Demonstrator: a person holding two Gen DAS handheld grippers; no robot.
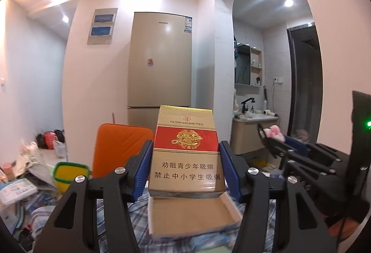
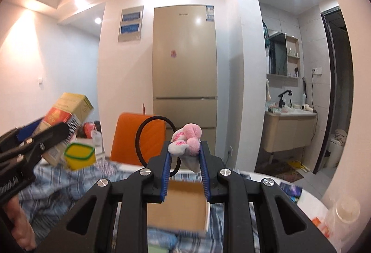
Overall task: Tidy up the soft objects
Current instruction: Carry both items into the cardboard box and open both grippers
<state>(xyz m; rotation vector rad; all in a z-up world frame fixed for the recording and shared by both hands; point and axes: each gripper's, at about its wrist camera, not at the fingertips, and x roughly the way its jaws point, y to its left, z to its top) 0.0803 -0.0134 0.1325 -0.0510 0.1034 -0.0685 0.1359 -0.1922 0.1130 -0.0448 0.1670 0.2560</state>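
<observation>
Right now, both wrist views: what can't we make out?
- Cardboard tray: right wrist view, motion-blurred, its near edge behind the right gripper.
- Plush hair tie: lower part hidden between the fingers.
- Cigarette box: left wrist view, sides covered by the left gripper pads.
- Fridge label: too small.

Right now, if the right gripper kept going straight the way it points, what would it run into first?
Probably the fridge. The right gripper, shut on a pink plush hair tie, aims over the orange case toward it; depth is unclear.
</observation>
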